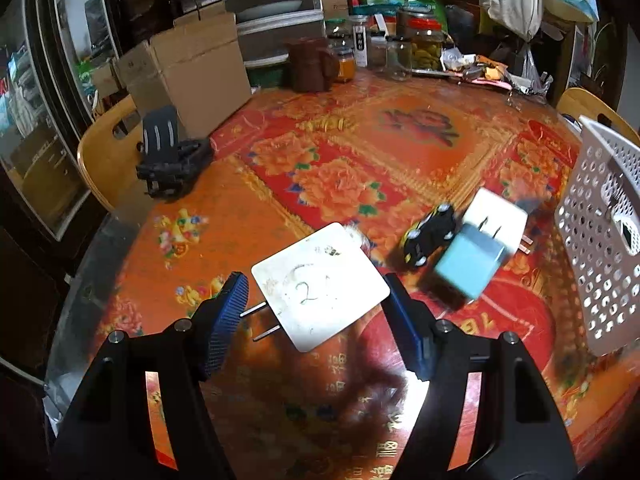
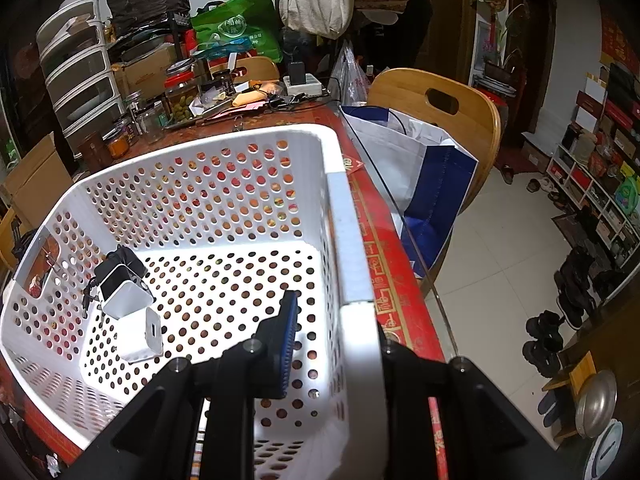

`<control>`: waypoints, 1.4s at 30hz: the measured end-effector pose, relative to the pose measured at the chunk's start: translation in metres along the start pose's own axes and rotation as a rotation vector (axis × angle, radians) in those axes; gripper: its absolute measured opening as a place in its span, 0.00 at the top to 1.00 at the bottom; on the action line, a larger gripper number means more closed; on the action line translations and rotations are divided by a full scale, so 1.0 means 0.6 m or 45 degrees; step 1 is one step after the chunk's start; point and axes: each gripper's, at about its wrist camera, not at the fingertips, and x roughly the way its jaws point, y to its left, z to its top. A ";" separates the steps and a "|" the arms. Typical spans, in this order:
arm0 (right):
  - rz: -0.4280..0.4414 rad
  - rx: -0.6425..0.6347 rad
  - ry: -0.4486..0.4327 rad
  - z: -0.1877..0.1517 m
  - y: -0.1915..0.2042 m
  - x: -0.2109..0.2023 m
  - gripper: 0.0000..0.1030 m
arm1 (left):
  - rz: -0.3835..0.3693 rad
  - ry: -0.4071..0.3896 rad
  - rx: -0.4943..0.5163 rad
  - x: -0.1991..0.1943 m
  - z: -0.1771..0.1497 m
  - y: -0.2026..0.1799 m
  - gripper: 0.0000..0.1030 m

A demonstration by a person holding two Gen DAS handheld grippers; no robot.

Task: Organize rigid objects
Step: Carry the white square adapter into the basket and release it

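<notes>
In the left wrist view my left gripper (image 1: 316,300) is open, its blue pads on either side of a flat white charger (image 1: 320,292) with two prongs pointing left, without touching it. To its right lie a black toy car (image 1: 430,236), a light blue plug adapter (image 1: 470,262) and another white charger (image 1: 498,218). The white perforated basket (image 1: 600,236) stands at the right. In the right wrist view my right gripper (image 2: 336,344) is shut on the basket's right wall (image 2: 356,280). Inside lie two white chargers (image 2: 138,332) and a black adapter (image 2: 120,262).
The table has a red and orange flowered cover (image 1: 340,152). A black pedal-like object (image 1: 172,160) sits at its left edge, a cardboard box (image 1: 188,76) and jars (image 1: 424,48) at the back. Wooden chairs (image 2: 440,112) and a blue-white bag (image 2: 424,184) stand beside the table.
</notes>
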 end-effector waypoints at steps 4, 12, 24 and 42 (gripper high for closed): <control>0.008 -0.001 -0.004 0.000 0.000 0.000 0.79 | -0.025 -0.063 0.046 -0.046 0.030 -0.027 0.36; 0.018 -0.005 -0.009 0.000 0.001 0.001 0.79 | -0.052 -0.181 0.209 -0.166 0.122 -0.161 0.36; 0.026 -0.005 -0.003 -0.003 0.001 0.001 0.79 | -0.255 -0.003 0.727 -0.169 0.161 -0.499 0.36; 0.038 -0.002 -0.008 -0.005 0.000 -0.001 0.79 | -0.140 0.262 1.078 -0.026 0.116 -0.700 0.35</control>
